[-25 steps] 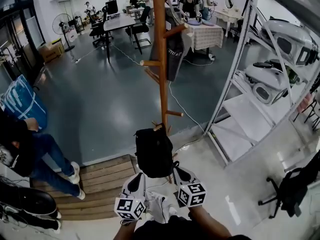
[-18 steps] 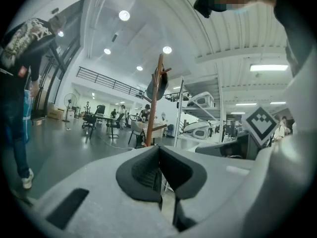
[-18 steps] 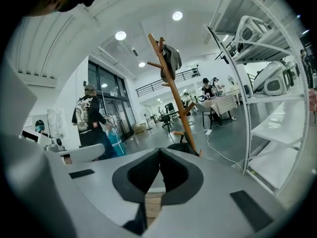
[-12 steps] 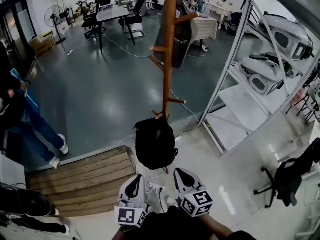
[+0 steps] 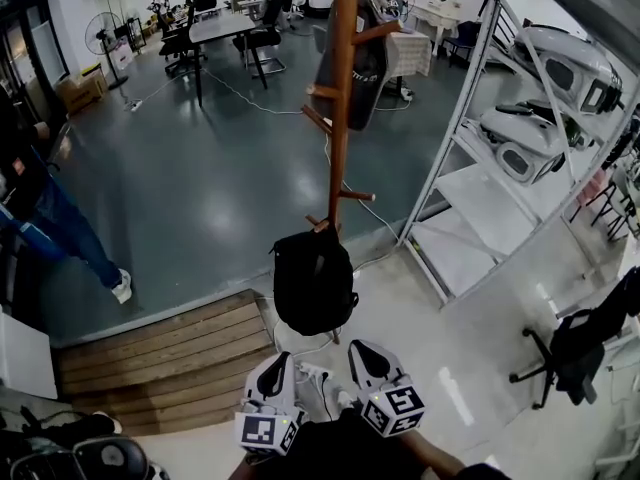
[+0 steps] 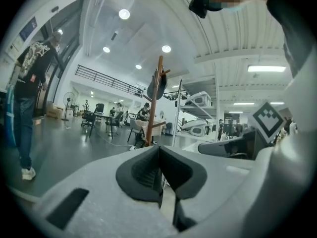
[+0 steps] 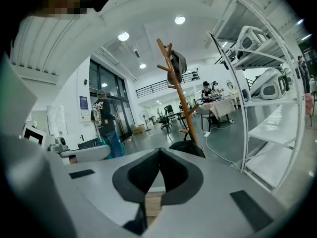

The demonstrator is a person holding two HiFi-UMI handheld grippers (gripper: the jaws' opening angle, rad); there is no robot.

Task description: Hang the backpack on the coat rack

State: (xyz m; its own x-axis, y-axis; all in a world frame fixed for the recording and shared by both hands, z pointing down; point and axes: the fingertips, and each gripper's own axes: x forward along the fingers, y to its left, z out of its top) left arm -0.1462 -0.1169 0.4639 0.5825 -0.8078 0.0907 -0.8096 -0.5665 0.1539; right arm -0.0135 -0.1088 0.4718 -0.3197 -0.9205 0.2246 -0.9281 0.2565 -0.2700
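**Desk:** Where is the bag?

**Photographer:** The black fabric backpack [image 5: 313, 283] hangs low against the pole of the tall brown wooden coat rack [image 5: 341, 118]. Its top sits at a short lower peg [image 5: 318, 223]. A dark garment [image 5: 358, 68] occupies the upper pegs. The bag's base is close to the white floor [image 5: 440, 368], but whether it touches is not clear from the head view.

**Desk:** And the tools?

**Photographer:** The left tool [image 5: 274, 363] and the right tool [image 5: 362, 353] are side by side, near the bag but apart from it. Each one's own view shows its jaws pressed together with nothing between them.

**Desk:** So is the hang finished?

**Photographer:** It looks done, and what remains is to leave it undisturbed. The top loop is hidden behind the bag, so I cannot confirm how deeply it sits on the peg. A loop close to the pole should hold better than one at the tip. The tools should move straight away from the bag and clear of its straps. It is worth watching that the bag neither swings nor slides towards the wooden step [image 5: 160, 353].
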